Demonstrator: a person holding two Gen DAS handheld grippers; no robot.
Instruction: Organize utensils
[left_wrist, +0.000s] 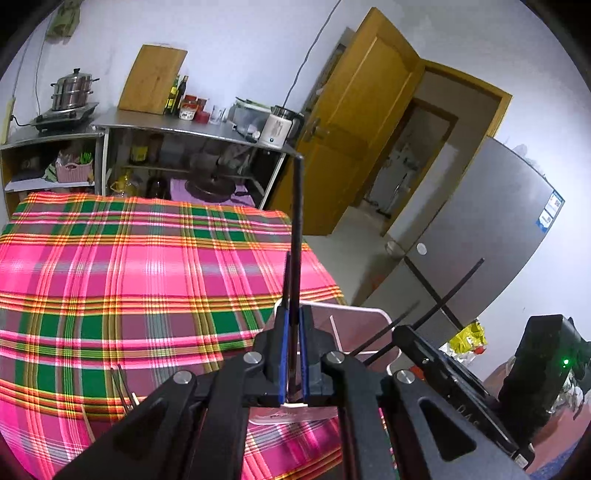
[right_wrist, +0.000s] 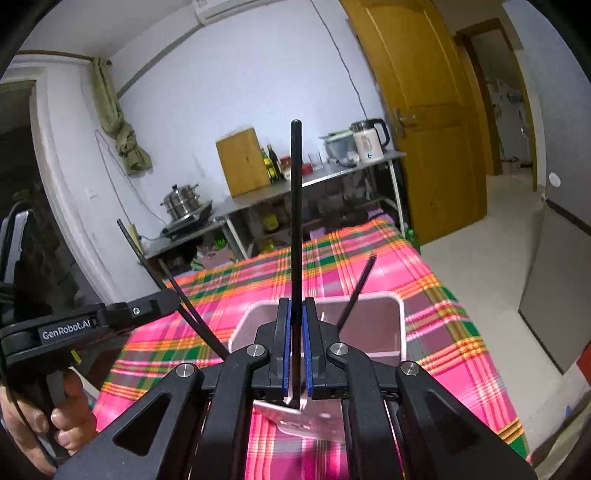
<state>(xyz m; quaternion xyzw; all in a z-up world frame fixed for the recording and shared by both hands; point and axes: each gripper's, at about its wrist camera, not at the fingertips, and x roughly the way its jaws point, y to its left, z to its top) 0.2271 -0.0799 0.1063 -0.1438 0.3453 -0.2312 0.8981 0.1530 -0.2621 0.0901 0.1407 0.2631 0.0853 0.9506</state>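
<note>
Kitchen bg: steel shelving along the white wall w/ a steamer pot (left_wrist: 72, 86) on a hob far left, a wooden chopping board (left_wrist: 153, 79) leaning upright, bottles, then a white kettle (left_wrist: 279, 127); yellow door (left_wrist: 364, 122) and a grey fridge (left_wrist: 491, 236) further right. Up front I've got the surface (left_wrist: 110, 266), covered in pink/green plaid cloth.

Left tool (left_wrist: 293, 325): blue pads pinched tight on a black chopstick (left_wrist: 297, 229), which stands upright, tip well above the pads. Can't tell if it's one stick or two from this view. From the right wrist cam the left tool (right_wrist: 147, 306) comes in from the left edge w/ what looks like two black sticks crossing in its grip. Loose chopsticks (left_wrist: 123, 387) lie on the cloth at lower left of the left view.

Pink-rimmed tray (right_wrist: 317, 301) sits on the cloth just beyond both tools; one dark stick (right_wrist: 356, 291) leans out of it, tilted right.

Right tool (right_wrist: 295, 325): pads closed on another upright black chopstick (right_wrist: 295, 221), over the tray's near edge.
</note>
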